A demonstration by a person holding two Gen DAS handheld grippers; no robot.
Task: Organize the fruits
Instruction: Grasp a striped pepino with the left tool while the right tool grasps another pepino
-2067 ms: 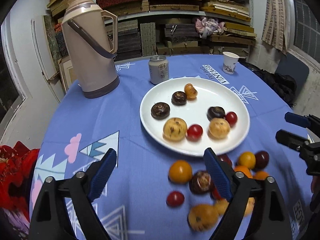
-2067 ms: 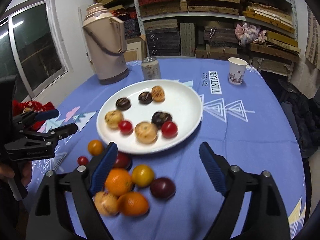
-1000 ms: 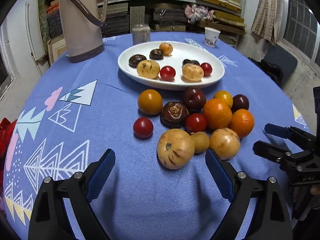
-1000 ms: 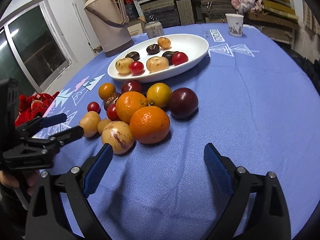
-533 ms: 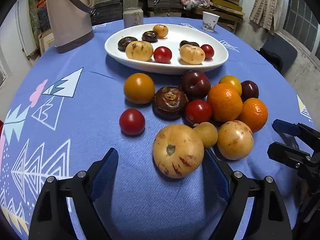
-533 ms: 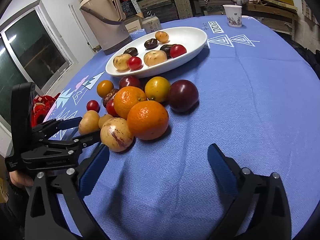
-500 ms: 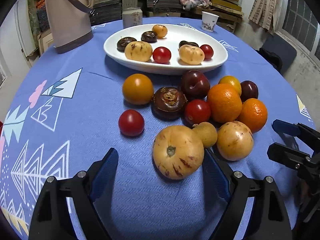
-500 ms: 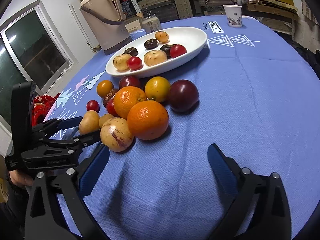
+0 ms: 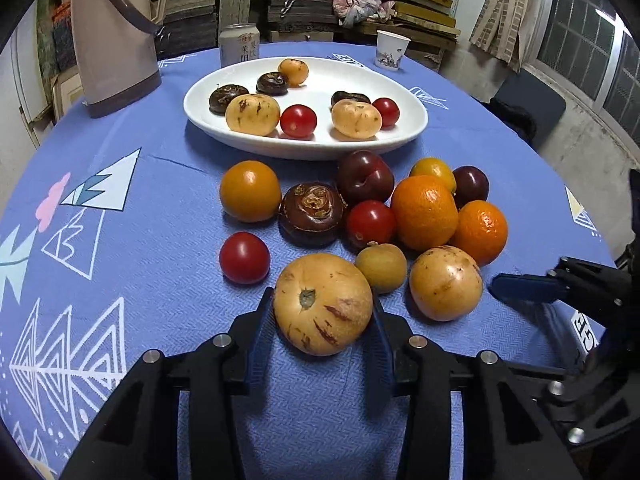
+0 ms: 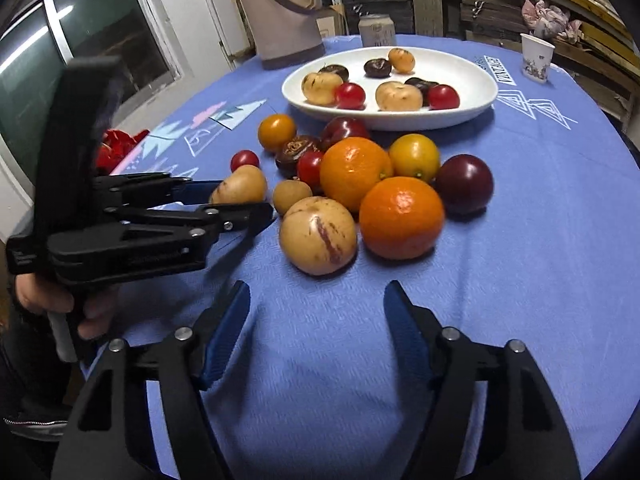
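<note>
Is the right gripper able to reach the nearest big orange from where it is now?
Probably yes. The right gripper is open, and bare tablecloth lies between it and the orange; only the speckled yellow fruit crowds one side.

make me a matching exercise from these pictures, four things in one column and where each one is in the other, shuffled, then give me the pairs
Things:
1. pale striped melon
2. soda can
3. paper cup
4. small red tomato

Places:
A. alone on the cloth, left of the fruit pile
B. between the left gripper's jaws
C. behind the white plate, beside the thermos
D. far side of the table, right of the plate

Pairs: 1-B, 2-C, 3-D, 4-A
</note>
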